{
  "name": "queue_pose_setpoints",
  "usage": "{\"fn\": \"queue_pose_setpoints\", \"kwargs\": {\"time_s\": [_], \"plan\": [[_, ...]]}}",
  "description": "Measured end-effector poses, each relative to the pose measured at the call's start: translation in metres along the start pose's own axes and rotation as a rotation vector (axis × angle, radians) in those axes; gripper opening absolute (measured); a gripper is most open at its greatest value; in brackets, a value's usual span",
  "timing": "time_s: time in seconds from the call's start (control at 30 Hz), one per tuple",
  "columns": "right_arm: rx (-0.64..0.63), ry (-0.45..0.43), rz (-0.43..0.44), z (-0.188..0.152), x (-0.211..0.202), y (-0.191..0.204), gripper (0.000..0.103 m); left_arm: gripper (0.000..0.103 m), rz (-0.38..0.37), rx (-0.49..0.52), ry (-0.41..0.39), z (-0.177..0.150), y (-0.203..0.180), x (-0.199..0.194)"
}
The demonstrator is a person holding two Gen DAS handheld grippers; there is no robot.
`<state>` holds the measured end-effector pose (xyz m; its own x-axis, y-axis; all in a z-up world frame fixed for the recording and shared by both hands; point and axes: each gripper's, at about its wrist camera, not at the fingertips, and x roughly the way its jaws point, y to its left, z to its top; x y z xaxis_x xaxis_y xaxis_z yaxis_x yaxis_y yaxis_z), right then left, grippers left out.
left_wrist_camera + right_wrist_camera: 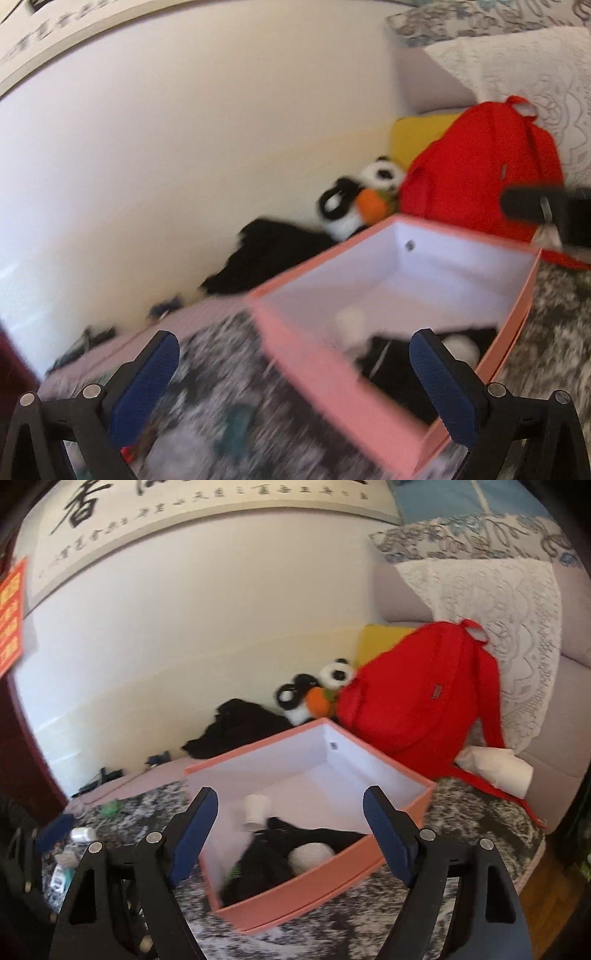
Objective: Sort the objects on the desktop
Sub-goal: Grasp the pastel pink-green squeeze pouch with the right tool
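Observation:
A pink box [306,901] with a white inside stands open on a grey patterned cloth [461,849]. In it lie a white cup [256,808], a black item [266,864] and a white ball [310,853]. My right gripper [295,834] is open and empty, above the box's near part. My left gripper [295,373] is open and empty, over the box's left wall [314,369]; this view is blurred. The box's contents also show there as a black item [395,365]. The right gripper's body [546,214] shows at the right edge.
A red backpack [417,705], a panda plush [317,694] and black cloth [236,731] lie behind the box against the wall. A white crumpled bag [498,768] lies right. Small bottles [74,849] and clutter lie on the left. A sofa with lace cover [517,627] stands right.

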<state>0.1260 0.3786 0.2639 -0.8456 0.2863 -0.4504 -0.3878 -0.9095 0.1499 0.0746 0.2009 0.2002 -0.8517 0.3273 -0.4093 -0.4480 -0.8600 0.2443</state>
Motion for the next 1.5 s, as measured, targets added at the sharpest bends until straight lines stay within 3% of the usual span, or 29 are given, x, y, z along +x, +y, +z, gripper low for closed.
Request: {"fn": "queue_pose_setpoints", "kwargs": {"time_s": [0.23, 0.4, 0.5, 0.7, 0.8, 0.97, 1.33, 1.5], "plan": [[-0.145, 0.033, 0.152, -0.030, -0.004, 0.092, 0.085, 0.103, 0.131, -0.071, 0.095, -0.087, 0.072, -0.052], [-0.264, 0.084, 0.245, -0.066, 0.002, 0.153, 0.089, 0.103, 0.193, -0.192, 0.170, -0.145, 0.128, -0.064], [-0.316, 0.126, 0.277, -0.085, 0.013, 0.182, 0.089, 0.103, 0.188, -0.284, 0.179, -0.182, 0.161, -0.065], [-0.387, 0.191, 0.287, -0.107, 0.042, 0.221, 0.091, 0.103, 0.188, -0.503, 0.292, -0.230, 0.215, -0.051], [-0.394, 0.273, 0.310, -0.121, 0.068, 0.230, 0.091, 0.103, 0.204, -0.537, 0.315, -0.239, 0.223, -0.050], [-0.367, 0.481, 0.363, -0.155, 0.128, 0.240, 0.091, 0.103, 0.182, -0.532, 0.301, -0.238, 0.221, -0.052], [-0.440, 0.520, 0.348, -0.210, 0.178, 0.270, 0.091, 0.103, 0.138, -0.562, 0.307, -0.242, 0.230, -0.059], [-0.451, 0.523, 0.377, -0.224, 0.182, 0.277, 0.098, 0.103, 0.151, -0.561, 0.317, -0.244, 0.232, -0.061]]}}
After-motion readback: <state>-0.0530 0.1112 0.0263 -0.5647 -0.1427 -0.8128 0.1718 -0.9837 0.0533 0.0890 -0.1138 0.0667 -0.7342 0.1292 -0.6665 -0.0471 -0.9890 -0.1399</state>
